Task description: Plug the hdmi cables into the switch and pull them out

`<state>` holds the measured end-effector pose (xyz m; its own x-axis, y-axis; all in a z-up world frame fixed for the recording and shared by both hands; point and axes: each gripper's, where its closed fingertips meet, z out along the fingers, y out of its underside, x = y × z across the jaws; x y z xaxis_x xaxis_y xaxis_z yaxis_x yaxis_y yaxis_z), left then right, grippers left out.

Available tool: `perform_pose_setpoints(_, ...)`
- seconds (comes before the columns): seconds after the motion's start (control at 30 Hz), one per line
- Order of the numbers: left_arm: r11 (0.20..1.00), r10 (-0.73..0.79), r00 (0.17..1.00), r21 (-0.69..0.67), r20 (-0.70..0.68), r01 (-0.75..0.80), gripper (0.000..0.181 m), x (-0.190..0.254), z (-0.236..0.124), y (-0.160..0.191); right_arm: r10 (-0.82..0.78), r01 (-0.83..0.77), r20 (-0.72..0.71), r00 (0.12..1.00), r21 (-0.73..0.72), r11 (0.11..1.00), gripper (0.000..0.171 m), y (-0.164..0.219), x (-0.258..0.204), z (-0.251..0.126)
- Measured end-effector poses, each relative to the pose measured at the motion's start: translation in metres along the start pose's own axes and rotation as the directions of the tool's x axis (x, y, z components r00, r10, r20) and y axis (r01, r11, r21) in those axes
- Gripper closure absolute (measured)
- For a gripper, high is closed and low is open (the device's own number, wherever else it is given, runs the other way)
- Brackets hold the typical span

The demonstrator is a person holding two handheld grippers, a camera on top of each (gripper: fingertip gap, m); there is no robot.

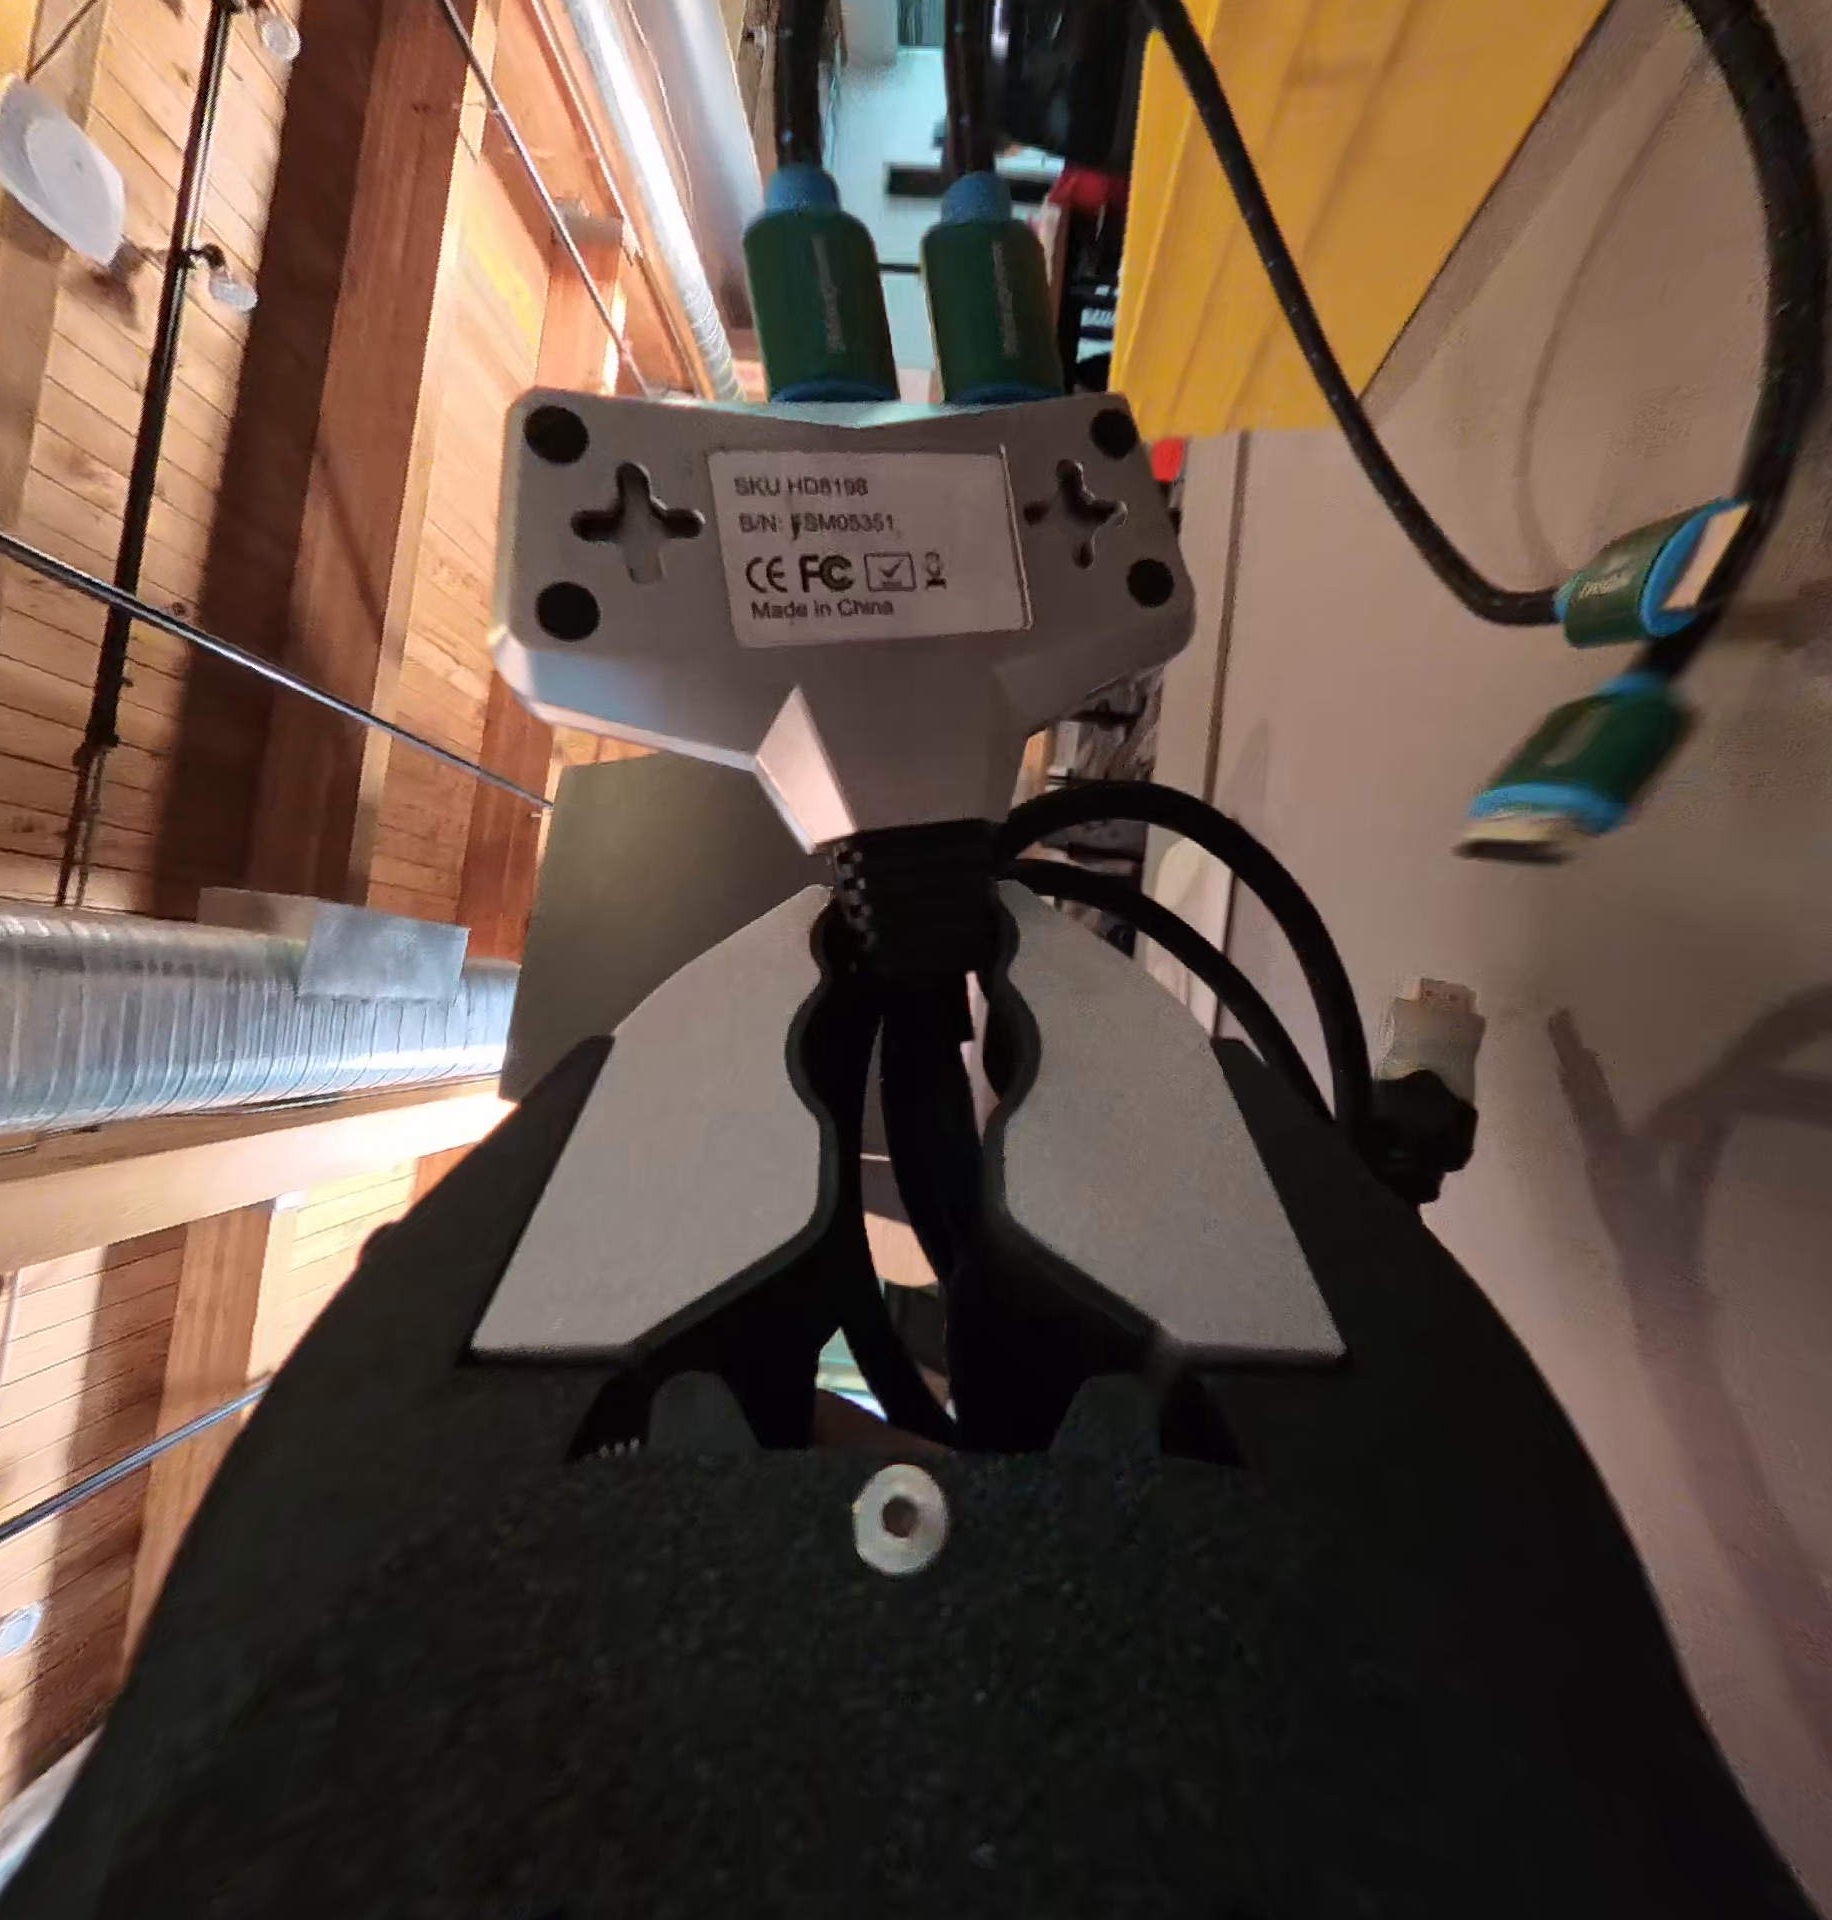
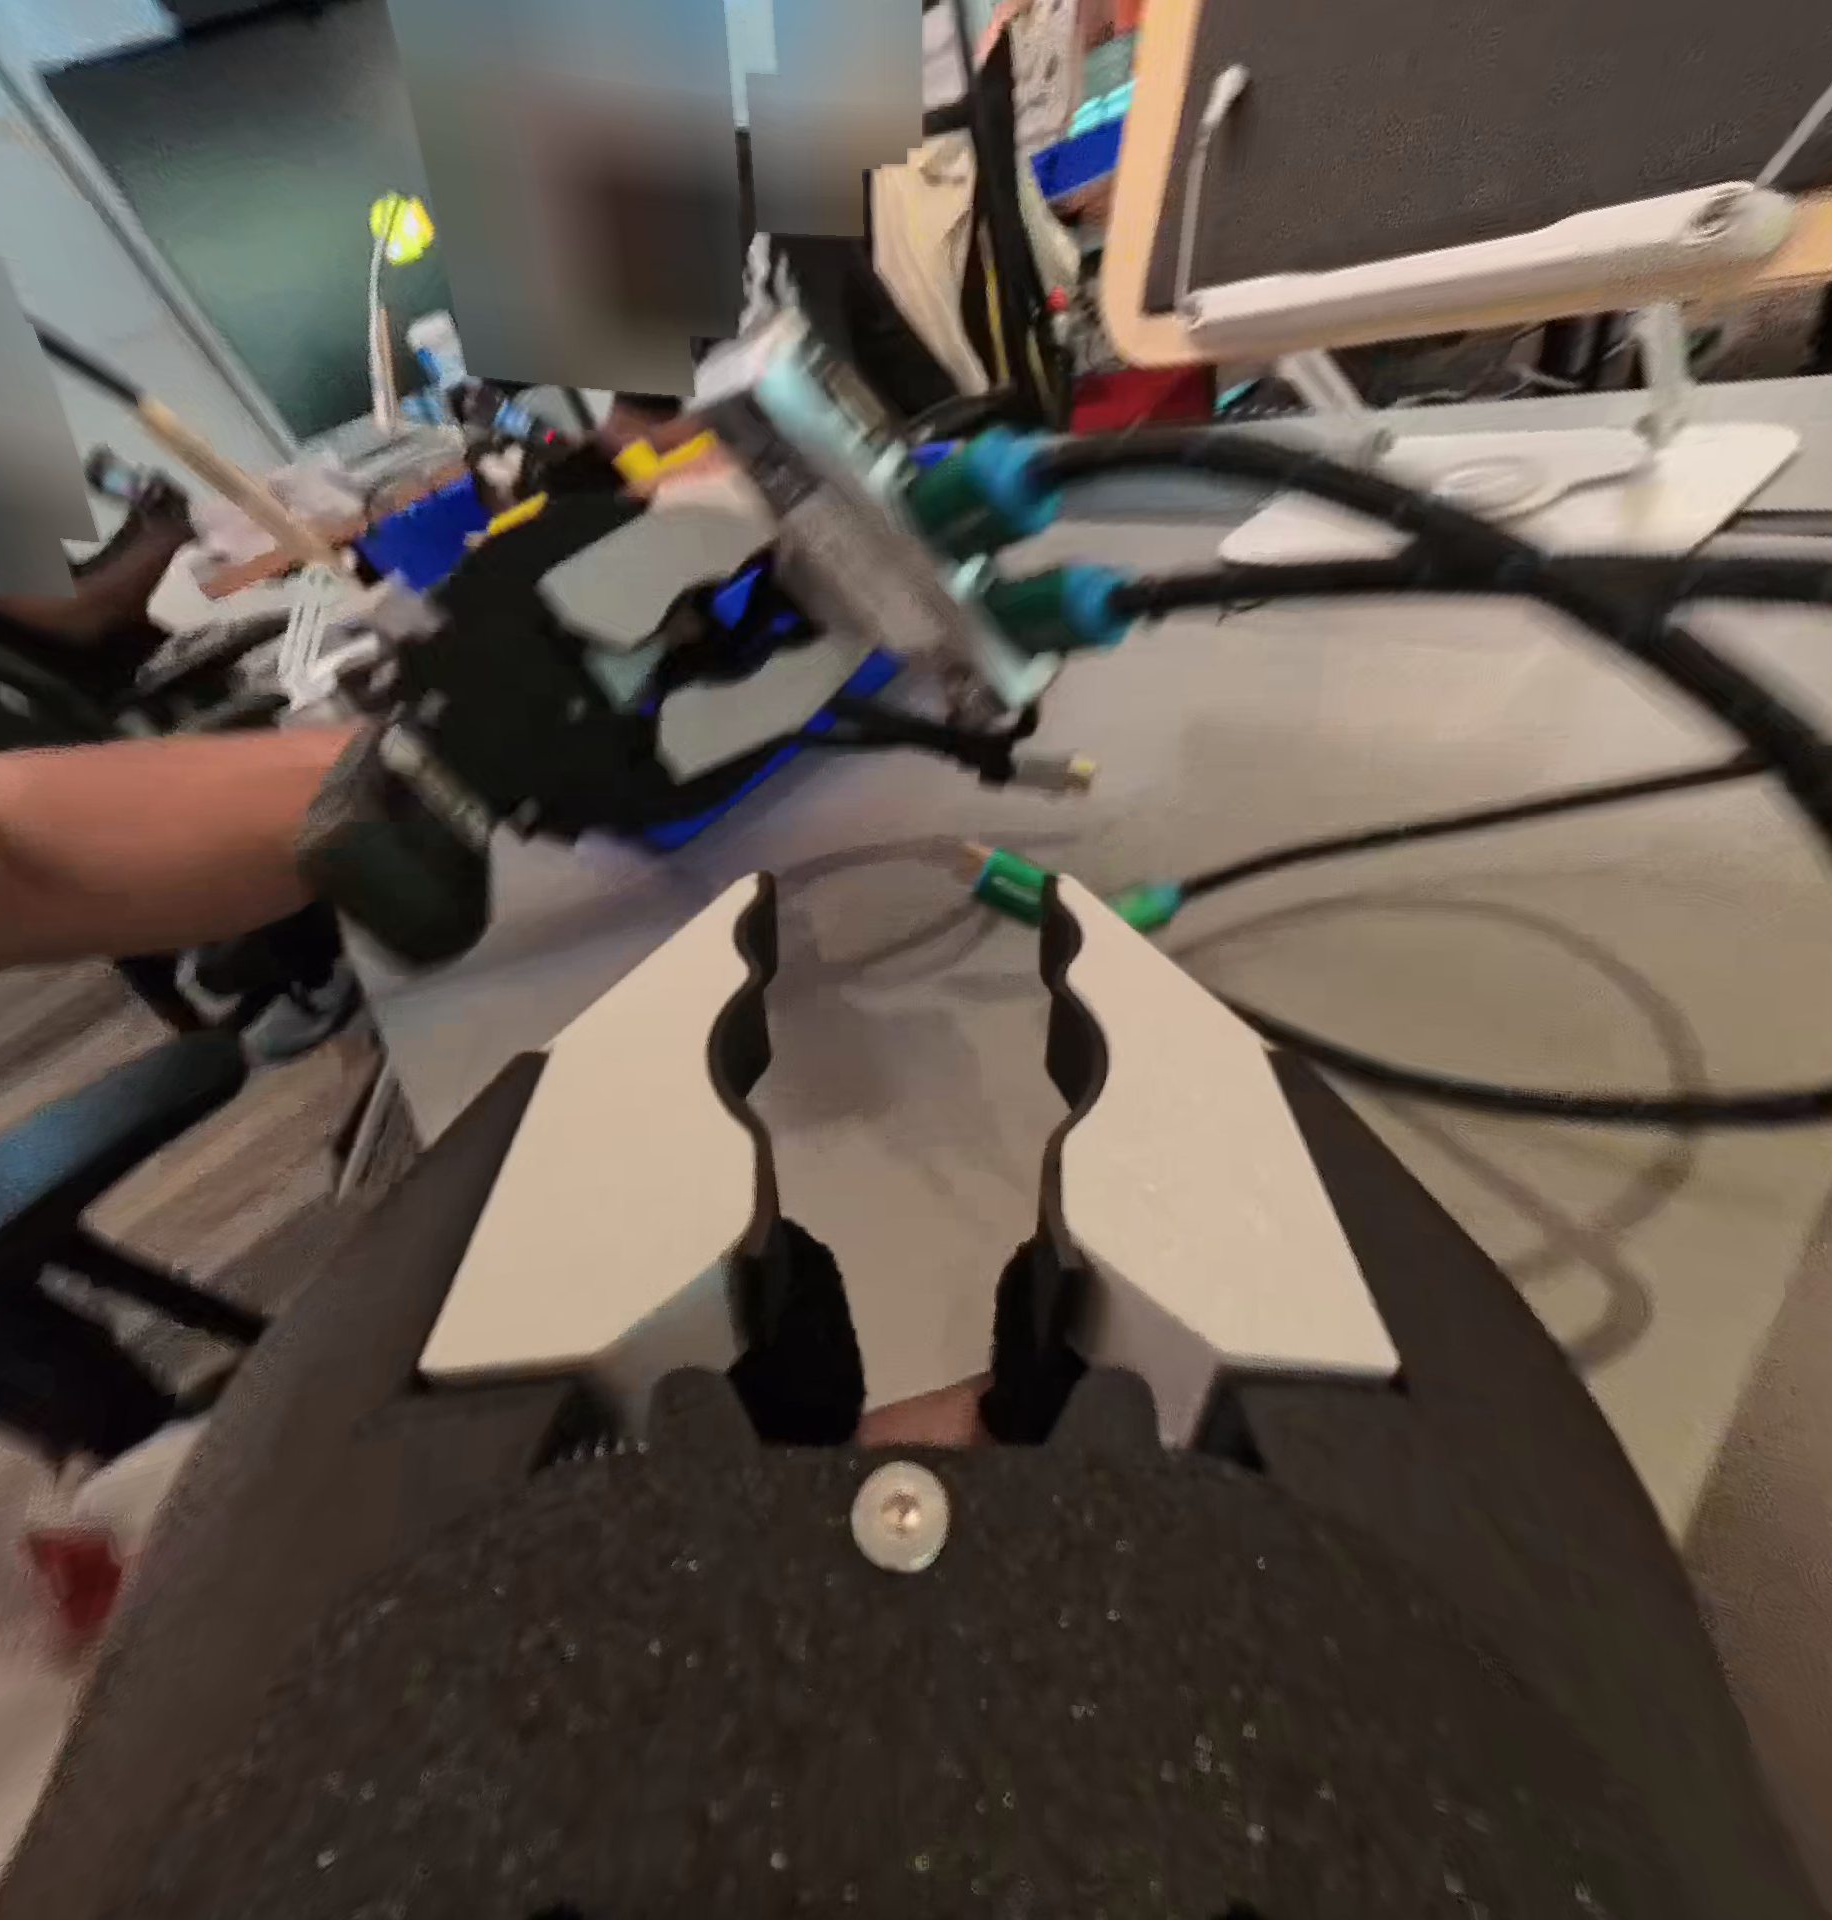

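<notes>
Open tabletop (image 2: 1359, 1299) before the right tongs (image 2: 907, 904), black cable loops (image 2: 1514, 1091) and seemingly two loose plugs (image 2: 1011, 883) across it.

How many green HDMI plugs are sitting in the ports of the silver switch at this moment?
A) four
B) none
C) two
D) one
C: in the left wrist view two green HDMI plugs sit side by side in the far edge of the silver switch, while two other green plugs hang loose to its right.

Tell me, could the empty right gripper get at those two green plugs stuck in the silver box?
Probably yes. The right gripper is open and empty, and the two plugs jut from the switch, held in the air, with nothing between; only their trailing cables crowd that side.
</notes>
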<state>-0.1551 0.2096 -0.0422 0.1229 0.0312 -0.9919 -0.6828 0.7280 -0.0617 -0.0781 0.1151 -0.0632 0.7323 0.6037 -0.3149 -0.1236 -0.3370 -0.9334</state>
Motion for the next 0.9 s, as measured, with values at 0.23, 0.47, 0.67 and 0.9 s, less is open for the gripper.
perform_pose_setpoints(0.23, 0.993, 0.112, 0.990, 0.028, 0.083, -0.115, 0.158, 0.016, -0.022, -0.018, 0.347, -0.375, 0.156, 0.925, 0.221, 0.900, 0.111, -0.027, 0.008, 0.026)
perform_pose_setpoints(0.47, 0.976, -0.050, 0.962, -0.219, -0.267, -0.010, 0.132, 0.079, -0.034, 0.015, 0.258, -0.266, 0.080, 0.963, 0.109, 0.958, 0.131, 0.007, -0.005, 0.045)
perform_pose_setpoints(0.67, 0.887, -0.405, 0.849, -0.369, -0.339, 0.276, 0.132, 0.078, -0.091, 0.005, 0.159, -0.160, 0.015, 0.987, 0.050, 0.986, 0.131, 0.025, -0.009, 0.055)
perform_pose_setpoints(0.9, 0.726, -0.687, 0.604, -0.356, -0.403, 0.588, 0.110, 0.085, -0.108, -0.019, -0.001, 0.007, 0.100, 0.995, -0.060, 0.998, 0.132, 0.053, -0.031, 0.053)
